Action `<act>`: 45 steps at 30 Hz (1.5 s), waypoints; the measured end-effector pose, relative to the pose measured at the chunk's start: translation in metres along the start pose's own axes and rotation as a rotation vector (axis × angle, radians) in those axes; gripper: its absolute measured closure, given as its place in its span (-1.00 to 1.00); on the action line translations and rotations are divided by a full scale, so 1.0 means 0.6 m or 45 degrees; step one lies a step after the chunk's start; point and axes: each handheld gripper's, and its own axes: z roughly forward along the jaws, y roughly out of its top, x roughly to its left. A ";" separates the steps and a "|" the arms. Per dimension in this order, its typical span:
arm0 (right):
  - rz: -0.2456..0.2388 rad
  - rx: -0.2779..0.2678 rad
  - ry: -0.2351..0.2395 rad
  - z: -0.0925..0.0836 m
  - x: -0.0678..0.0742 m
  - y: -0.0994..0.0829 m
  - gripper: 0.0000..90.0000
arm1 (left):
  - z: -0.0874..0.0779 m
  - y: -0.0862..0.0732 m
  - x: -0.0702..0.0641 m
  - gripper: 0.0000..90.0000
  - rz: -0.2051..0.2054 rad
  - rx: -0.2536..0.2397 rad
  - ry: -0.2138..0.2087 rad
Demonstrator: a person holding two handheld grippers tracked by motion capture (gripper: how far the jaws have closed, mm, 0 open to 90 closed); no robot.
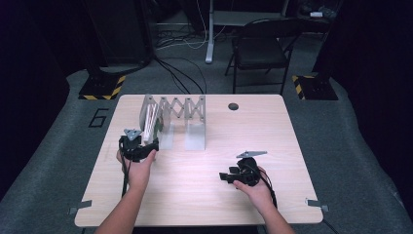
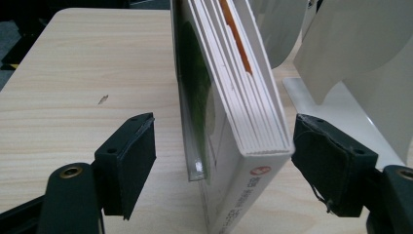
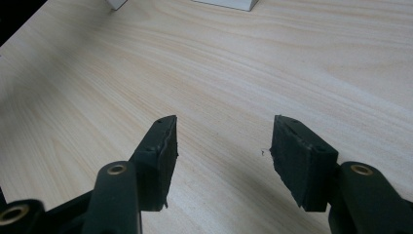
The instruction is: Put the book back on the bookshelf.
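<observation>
Books in the rack, jaws apart

Left gripper [image 2: 221,161] straddles the upright books [image 2: 234,112] at centre frame, left pad clear; right gripper [image 3: 224,156] hangs open over bare table [image 3: 243,63].

In the left gripper view the white book [image 2: 243,122] runs off the top and bottom edges, and the red print on its spine is too blurred to read. The clear sleeve [image 2: 192,97] pressed against it hides most of its green cover. The white rack panels [image 2: 360,53] are cropped at the right.
</observation>
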 end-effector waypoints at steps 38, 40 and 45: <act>0.009 -0.003 -0.018 -0.002 -0.001 0.000 -0.08 | -0.124 -0.064 0.008 -0.47 0.143 0.070 -0.309; 0.007 -0.004 -0.019 -0.003 -0.002 0.000 -0.08 | -0.132 -0.079 0.010 -0.47 0.140 0.071 -0.341; 0.006 -0.009 -0.022 -0.003 -0.001 -0.001 -0.08 | -0.146 -0.095 0.021 -0.47 0.146 0.090 -0.363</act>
